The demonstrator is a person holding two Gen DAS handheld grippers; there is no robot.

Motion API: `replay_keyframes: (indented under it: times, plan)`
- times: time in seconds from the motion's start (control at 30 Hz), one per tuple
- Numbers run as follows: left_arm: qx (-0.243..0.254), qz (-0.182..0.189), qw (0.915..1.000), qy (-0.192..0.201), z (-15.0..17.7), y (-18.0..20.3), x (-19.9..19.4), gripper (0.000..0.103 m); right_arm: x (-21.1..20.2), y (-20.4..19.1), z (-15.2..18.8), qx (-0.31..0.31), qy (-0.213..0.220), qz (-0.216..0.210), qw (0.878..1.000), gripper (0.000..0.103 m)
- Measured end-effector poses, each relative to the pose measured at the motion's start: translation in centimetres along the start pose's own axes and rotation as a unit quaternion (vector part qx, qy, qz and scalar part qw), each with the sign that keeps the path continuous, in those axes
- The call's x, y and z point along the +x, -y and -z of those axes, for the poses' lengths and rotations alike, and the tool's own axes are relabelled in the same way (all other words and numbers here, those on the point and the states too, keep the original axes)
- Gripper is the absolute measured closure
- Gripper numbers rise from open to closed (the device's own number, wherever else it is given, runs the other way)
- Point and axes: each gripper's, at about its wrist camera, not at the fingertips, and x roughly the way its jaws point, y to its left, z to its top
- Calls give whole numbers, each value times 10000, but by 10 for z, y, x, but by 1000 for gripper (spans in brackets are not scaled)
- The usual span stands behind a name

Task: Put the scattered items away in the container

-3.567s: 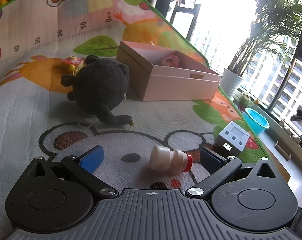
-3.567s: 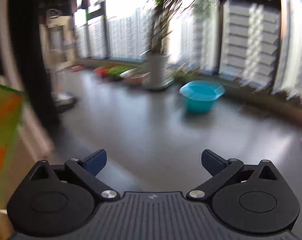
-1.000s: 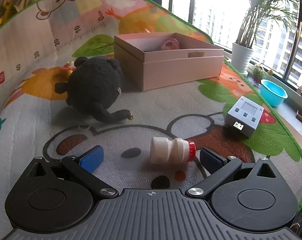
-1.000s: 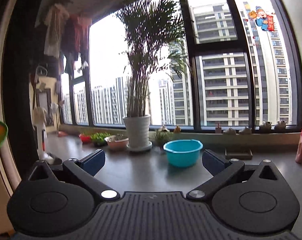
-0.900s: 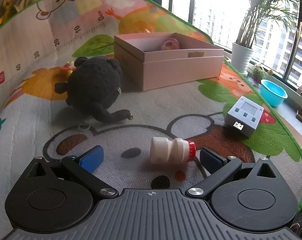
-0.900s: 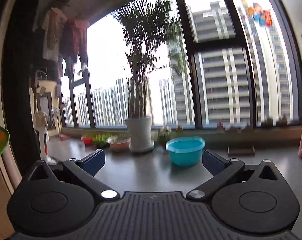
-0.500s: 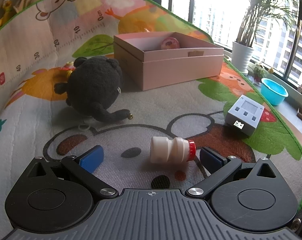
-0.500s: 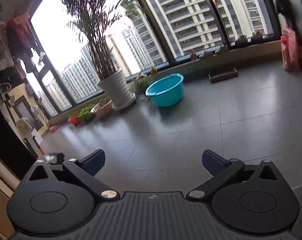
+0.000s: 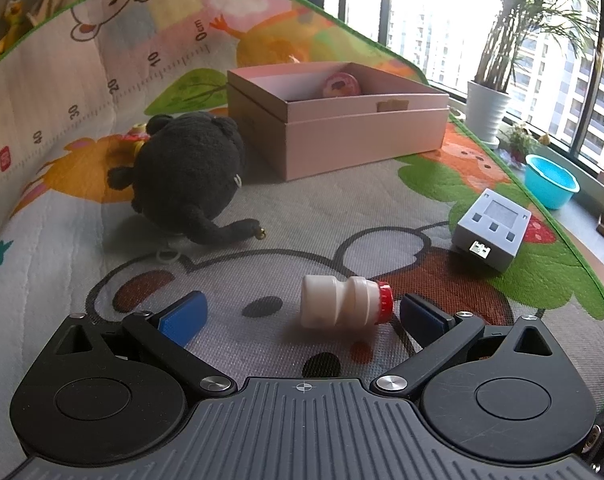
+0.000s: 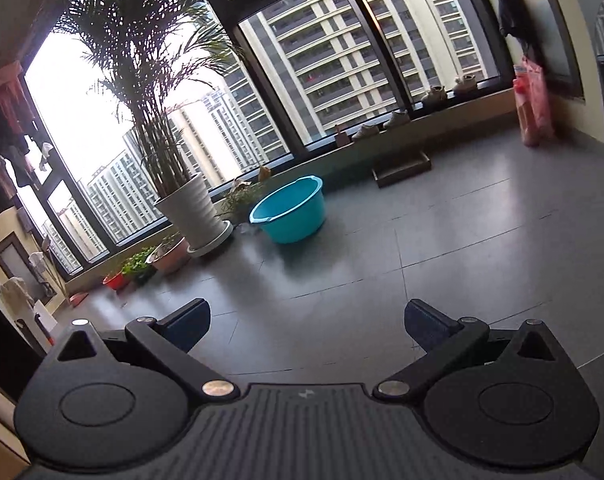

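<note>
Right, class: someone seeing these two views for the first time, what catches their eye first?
Probably the small white plastic bottle with a red cap, lying on its side on the cartoon play mat between the open left tongs. Behind it sit a black plush toy and an open pink cardboard box. The right tongs face only grey floor.

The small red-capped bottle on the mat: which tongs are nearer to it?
Left. The left tongs are open around the bottle; the right tongs face the tiled floor, bottle out of view.
</note>
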Motion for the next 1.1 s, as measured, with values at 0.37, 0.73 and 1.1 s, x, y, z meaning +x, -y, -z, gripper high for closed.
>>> replay_keyframes:
  times: [0.37,0.73,1.1]
  plan:
    - [12,-71,10000,1,1,4,0,0,4,-8,2,31,12,-222,9997,0]
    - [-10,-40,10000,4,1,3,0,0,-29,-83,-21,-1276,-1801,-2651,9386,0]
    - [-57,-54,9998,163,1,0,-8,0,-171,-235,54,-3428,-1553,-4303,8205,0]
